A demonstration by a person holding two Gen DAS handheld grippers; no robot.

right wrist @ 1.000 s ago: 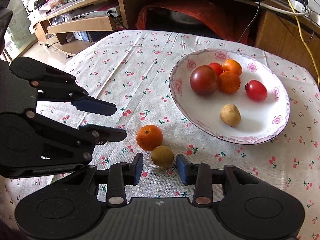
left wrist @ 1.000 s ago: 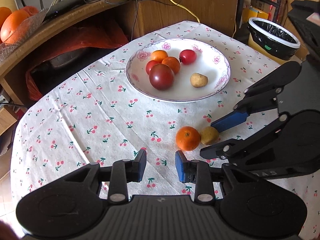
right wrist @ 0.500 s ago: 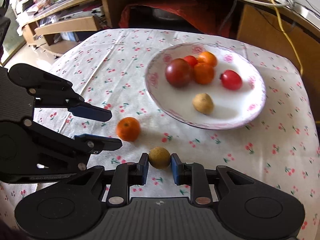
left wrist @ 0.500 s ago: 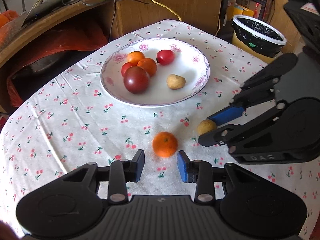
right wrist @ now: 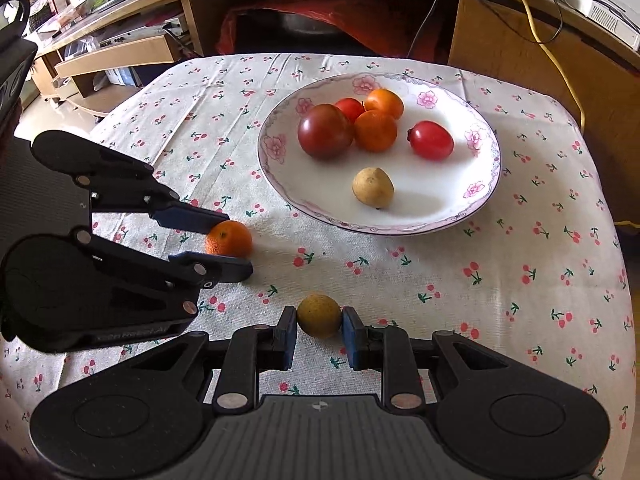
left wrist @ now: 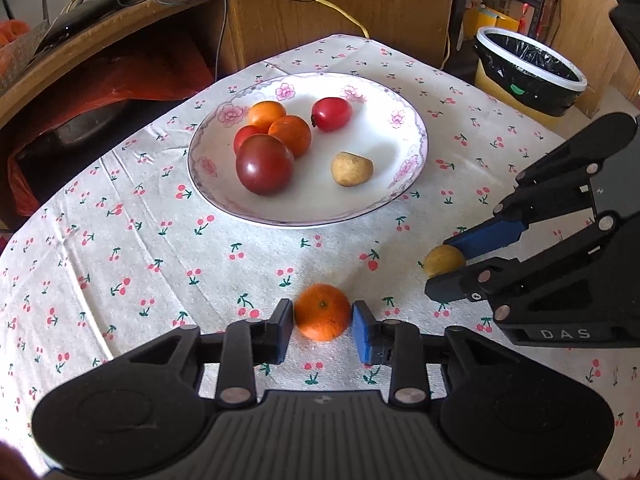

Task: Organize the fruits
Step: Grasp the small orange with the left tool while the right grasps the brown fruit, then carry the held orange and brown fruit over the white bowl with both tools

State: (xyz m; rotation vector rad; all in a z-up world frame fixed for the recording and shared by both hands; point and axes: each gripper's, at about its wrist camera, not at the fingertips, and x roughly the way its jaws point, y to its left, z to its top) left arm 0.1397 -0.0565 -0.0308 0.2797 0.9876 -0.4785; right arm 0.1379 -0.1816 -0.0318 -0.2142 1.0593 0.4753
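A small orange point(left wrist: 322, 312) rests on the cherry-print tablecloth, with my left gripper point(left wrist: 322, 326) shut on it, a pad pressed to each side. From the right wrist view the same orange point(right wrist: 230, 238) sits between the left gripper's point(right wrist: 236, 244) fingers. My right gripper point(right wrist: 319, 332) is shut on a small yellow-green fruit point(right wrist: 319, 314), also on the cloth; the left wrist view shows that fruit point(left wrist: 442, 262) at the right gripper's point(left wrist: 444, 270) tips. Beyond both stands a flowered white plate point(left wrist: 360, 208) holding a dark tomato point(left wrist: 264, 164), two oranges, two red fruits and a tan fruit point(left wrist: 351, 169).
A lined bin point(left wrist: 528, 68) stands off the table's far right corner. A wooden desk with cables point(left wrist: 224, 8) and a red bag point(left wrist: 120, 80) under it lies behind the table. Low shelves point(right wrist: 116, 56) stand far left. The table edge point(right wrist: 616, 200) drops away on the right.
The left gripper moved forward around the orange and narrowed onto it. The right gripper closed on the yellow-green fruit half a second ago and has kept its hold.
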